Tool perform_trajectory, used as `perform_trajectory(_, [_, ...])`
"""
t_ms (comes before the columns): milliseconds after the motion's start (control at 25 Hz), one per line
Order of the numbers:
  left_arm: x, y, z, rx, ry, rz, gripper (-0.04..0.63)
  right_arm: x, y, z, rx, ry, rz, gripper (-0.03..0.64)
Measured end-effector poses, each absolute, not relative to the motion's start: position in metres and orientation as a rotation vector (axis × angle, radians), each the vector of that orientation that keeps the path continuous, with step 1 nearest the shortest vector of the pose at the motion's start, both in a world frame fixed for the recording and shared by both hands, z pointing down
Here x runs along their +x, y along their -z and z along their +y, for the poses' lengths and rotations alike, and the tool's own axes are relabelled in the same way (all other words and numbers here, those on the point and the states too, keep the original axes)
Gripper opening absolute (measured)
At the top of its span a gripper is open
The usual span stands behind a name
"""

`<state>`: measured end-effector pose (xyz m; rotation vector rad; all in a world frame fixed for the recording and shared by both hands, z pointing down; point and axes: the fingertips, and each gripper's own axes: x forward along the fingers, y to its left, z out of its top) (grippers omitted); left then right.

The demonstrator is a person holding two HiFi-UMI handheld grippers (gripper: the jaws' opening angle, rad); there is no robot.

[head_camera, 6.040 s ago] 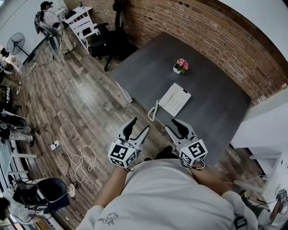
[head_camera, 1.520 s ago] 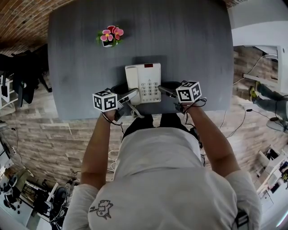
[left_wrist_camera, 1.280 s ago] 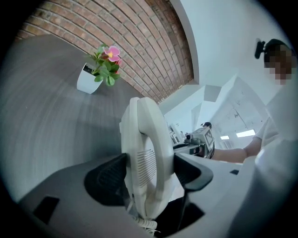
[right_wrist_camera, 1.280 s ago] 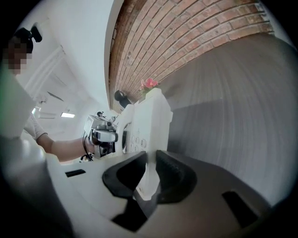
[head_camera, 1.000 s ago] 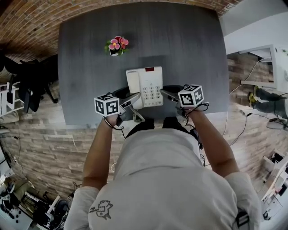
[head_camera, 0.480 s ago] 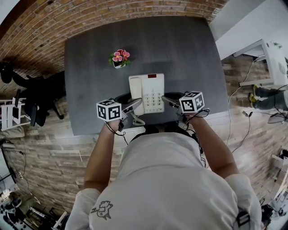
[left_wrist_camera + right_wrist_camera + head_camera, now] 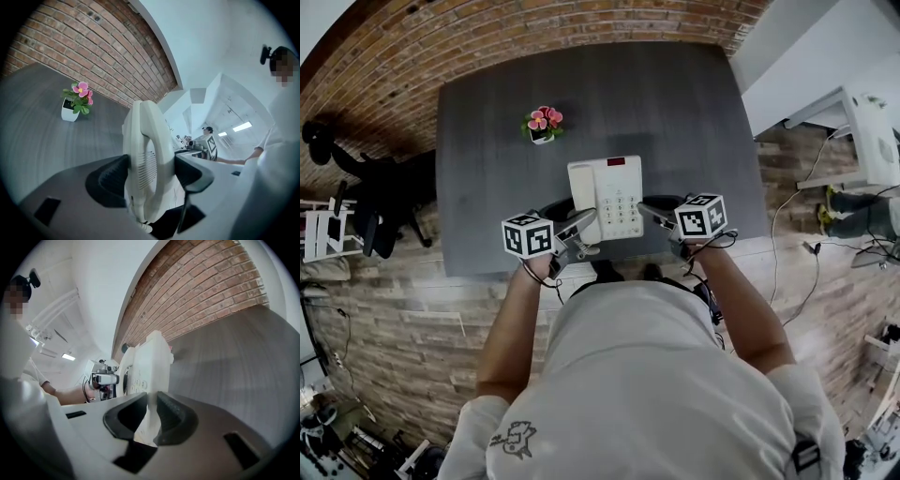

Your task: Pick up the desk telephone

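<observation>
Couldn't see from the head view where the left gripper or the right gripper actually met the telephone. Both sets of tips slipped out of sight at its sides. The keypad labels were way too tiny to read.

In the left gripper view the handset filled the whole gap and blocked nearly all the rest of the phone. Its near end dropped behind the gripper's own body.

In the right gripper view only a thin edge of the phone sat between the jaws, soft and out of focus up close. The table there was just streaky blur.

In the head view the white furniture on the right ran off the frame. The dark chair on the left was too murky to make out.
</observation>
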<state>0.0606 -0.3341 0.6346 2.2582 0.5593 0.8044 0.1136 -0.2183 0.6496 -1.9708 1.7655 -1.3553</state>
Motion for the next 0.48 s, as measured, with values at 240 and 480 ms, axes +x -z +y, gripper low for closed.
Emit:
perform_trajectory(240, [0.053, -0.629, -0.293, 2.265, -0.789, 0.521, 0.328, 0.11, -0.643, -0.179, -1.956, 1.346, 1.797, 0.069])
perform_trajectory(480, [0.037, -0.623, -0.241, 2.294, -0.776, 0.491, 0.328, 0.096, -0.64, -0.128, -1.94, 1.324, 1.832, 0.069])
